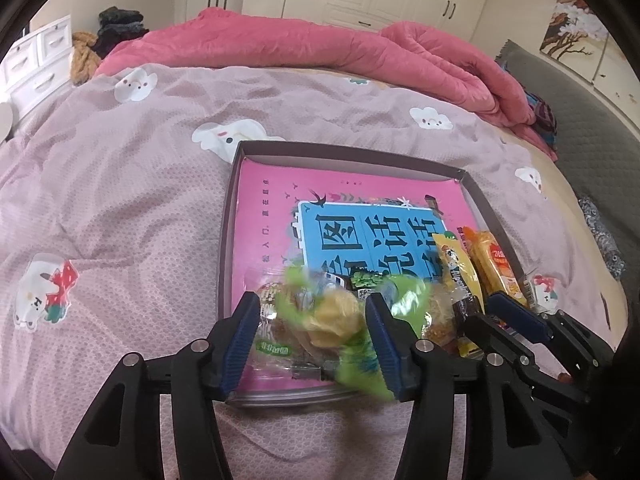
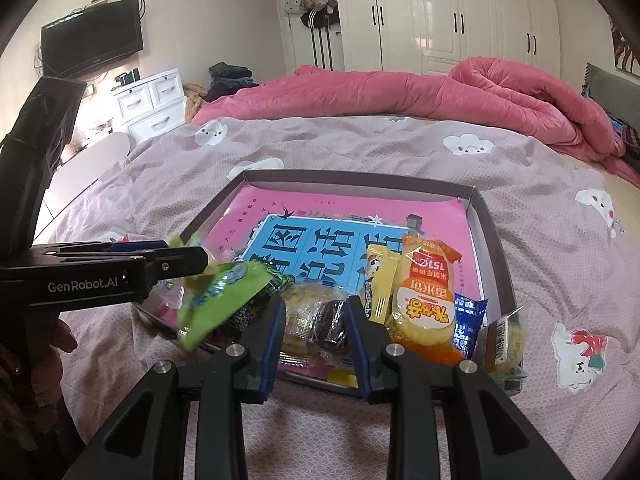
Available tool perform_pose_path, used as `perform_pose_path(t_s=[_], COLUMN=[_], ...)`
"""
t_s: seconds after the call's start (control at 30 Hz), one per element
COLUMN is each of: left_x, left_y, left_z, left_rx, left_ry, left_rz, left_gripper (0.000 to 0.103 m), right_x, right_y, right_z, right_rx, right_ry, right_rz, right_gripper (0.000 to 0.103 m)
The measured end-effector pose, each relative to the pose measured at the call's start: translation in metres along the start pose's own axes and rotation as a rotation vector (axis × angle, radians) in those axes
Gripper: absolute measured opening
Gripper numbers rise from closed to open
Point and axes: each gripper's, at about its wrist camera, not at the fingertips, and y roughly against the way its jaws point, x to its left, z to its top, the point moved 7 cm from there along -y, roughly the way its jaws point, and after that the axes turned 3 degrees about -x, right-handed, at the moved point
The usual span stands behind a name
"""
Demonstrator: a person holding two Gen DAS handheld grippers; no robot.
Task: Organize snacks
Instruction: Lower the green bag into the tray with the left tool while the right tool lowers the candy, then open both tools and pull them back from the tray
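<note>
A blurred green-and-yellow plastic snack packet [image 1: 340, 320] lies between the parted pads of the left claw [image 1: 310, 312], over the near edge of the shallow dark-rimmed cardboard tray [image 2: 486, 216] on the bed. Beside it, the right claw [image 2: 314, 320] stands slightly apart around clear-wrapped cakes [image 2: 304, 320], other packets crowding alongside

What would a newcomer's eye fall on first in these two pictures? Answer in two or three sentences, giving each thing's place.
First, the shallow box on the bed, lined with a bright pink and blue sheet, with snack packets crowded along its near edge. Next, the green snack packet, blurred, at the open left gripper above the box's near left corner. Behind, a rumpled pink quilt lies across the far side of the bed.
</note>
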Motion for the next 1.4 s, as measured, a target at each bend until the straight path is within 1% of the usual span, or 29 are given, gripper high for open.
perform_pose_path(t_s=[0.17,0.3,0.37,0.63,0.73,0.9,1.0,1.07,1.23,1.3,1.4], left_x=[0.000,0.000,0.000,0.001,0.001,0.001,0.001,0.000,-0.005,-0.008,-0.012], left_y=[0.008,0.014,0.017,0.022,0.025,0.032,0.038,0.042,0.053,0.059,0.067], left_z=[0.002,0.003,0.004,0.003,0.003,0.004,0.001,-0.003,-0.019,-0.025,-0.034], left_rx=[-0.012,-0.024,-0.028,-0.030,-0.037,-0.047,-0.046,-0.039,-0.022,-0.020,-0.021], left_ry=[0.005,0.007,0.008,0.004,0.001,-0.006,-0.006,-0.010,-0.025,-0.037,-0.047], left_rz=[-0.005,0.000,0.001,0.012,0.018,0.026,0.029,0.032,0.040,0.043,0.050], left_gripper=[0.059,0.064,0.064,0.066,0.069,0.074,0.075,0.076,0.077,0.077,0.077], right_x=[0.000,-0.001,-0.002,-0.008,-0.009,-0.013,-0.015,-0.017,-0.015,-0.014,-0.013], right_y=[0.007,0.013,0.015,0.024,0.027,0.033,0.040,0.046,0.066,0.073,0.080], right_z=[0.005,0.007,0.007,0.009,0.009,0.011,0.011,0.011,0.010,0.008,0.000], right_rx=[-0.029,-0.045,-0.049,-0.068,-0.074,-0.089,-0.098,-0.105,-0.125,-0.127,-0.105], right_ry=[-0.001,0.000,-0.002,-0.015,-0.017,-0.023,-0.041,-0.050,-0.049,-0.060,-0.079], right_rz=[-0.005,-0.014,-0.019,-0.040,-0.044,-0.058,-0.070,-0.081,-0.116,-0.122,-0.118], right_gripper=[0.038,0.041,0.043,0.045,0.045,0.049,0.054,0.062,0.075,0.078,0.081])
